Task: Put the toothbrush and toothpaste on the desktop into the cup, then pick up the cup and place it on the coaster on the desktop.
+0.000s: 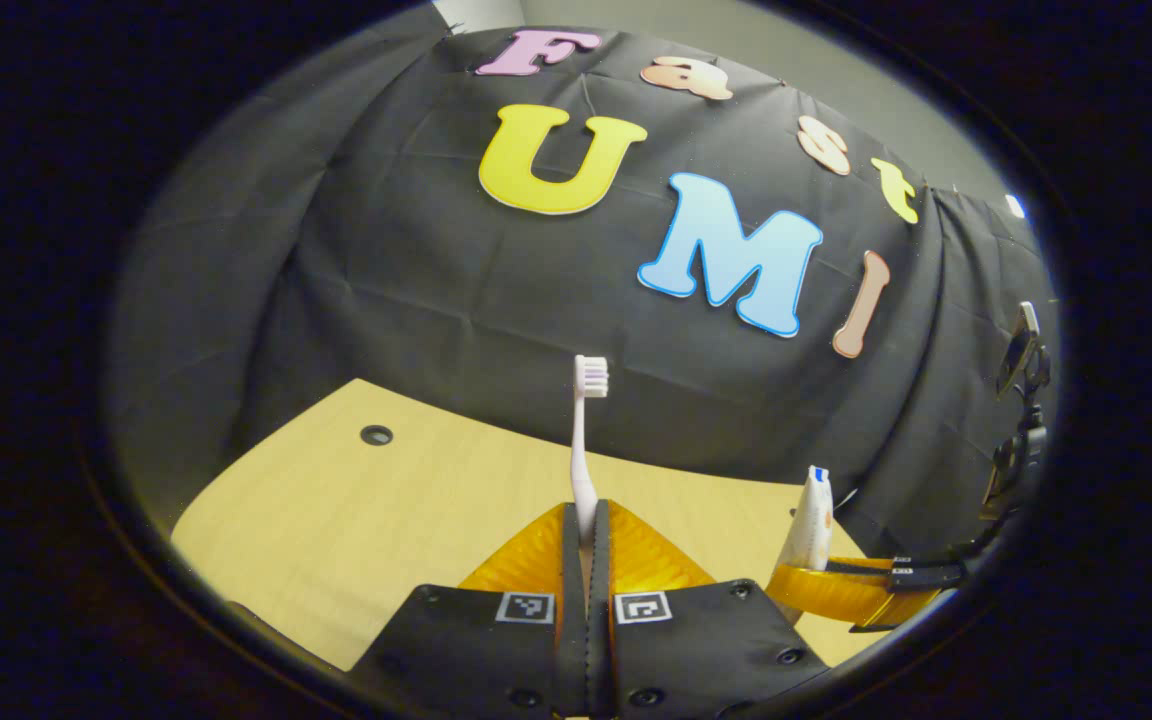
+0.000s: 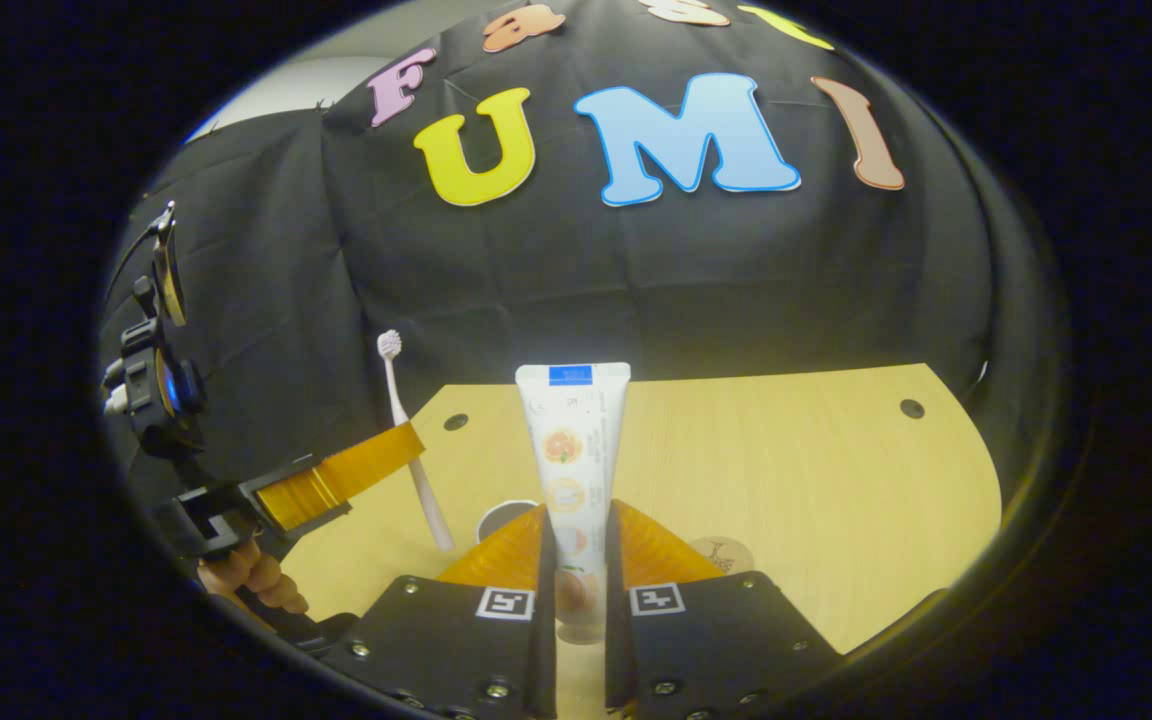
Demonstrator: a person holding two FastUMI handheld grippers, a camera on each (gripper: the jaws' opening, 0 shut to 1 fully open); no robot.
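Note:
My left gripper (image 1: 586,515) is shut on the handle of a pale toothbrush (image 1: 586,440), which stands upright with its bristled head on top, above the wooden desktop (image 1: 356,510). My right gripper (image 2: 576,515) is shut on a white toothpaste tube (image 2: 573,440), also upright, flat crimped end up. The right gripper view also has the left gripper (image 2: 398,448) off to the left with the toothbrush (image 2: 393,385). The left gripper view has the right gripper (image 1: 798,590) at lower right with the toothpaste (image 1: 808,520). A cup's rim (image 2: 498,512) peeks out behind my right gripper's fingers. A round brown coaster (image 2: 728,553) lies to its right.
The black cloth wall closes off the back of the desktop (image 2: 816,470). Small round holes (image 2: 912,408) mark the desk's far corners. A hand (image 2: 254,575) holds the left gripper's grip at the lower left. A camera mount (image 1: 1021,400) stands at the far right.

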